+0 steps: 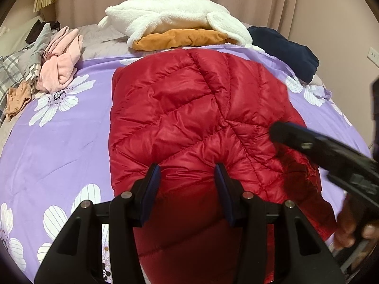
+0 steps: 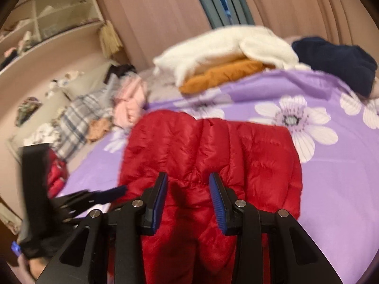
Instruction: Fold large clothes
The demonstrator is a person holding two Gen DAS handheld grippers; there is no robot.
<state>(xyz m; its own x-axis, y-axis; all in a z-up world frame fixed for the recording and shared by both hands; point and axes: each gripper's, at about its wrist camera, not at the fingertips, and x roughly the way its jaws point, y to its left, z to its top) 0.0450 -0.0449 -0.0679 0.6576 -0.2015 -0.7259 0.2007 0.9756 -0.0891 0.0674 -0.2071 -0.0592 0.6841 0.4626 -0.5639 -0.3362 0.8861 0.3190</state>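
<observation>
Two garment piles (image 1: 180,27) behind red jacket (image 1: 189,108)

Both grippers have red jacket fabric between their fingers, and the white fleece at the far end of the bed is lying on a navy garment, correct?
Not quite. In the left wrist view the white fleece lies on an orange garment; the navy garment sits beside it. Both grippers, left and right, do have red jacket fabric between them.

Right wrist view is motion-blurred; we can't read the shelf (image 2: 47,21) contents or the small items by the wall. Jacket (image 1: 189,118) near hem runs off the bottom edge in both views, behind the gripper bodies. We can't tell if the pads (image 2: 218,201) press the fabric. Right gripper (image 1: 279,135) cut by the left view's edge. Navy garment (image 1: 284,49) partly clipped.
</observation>
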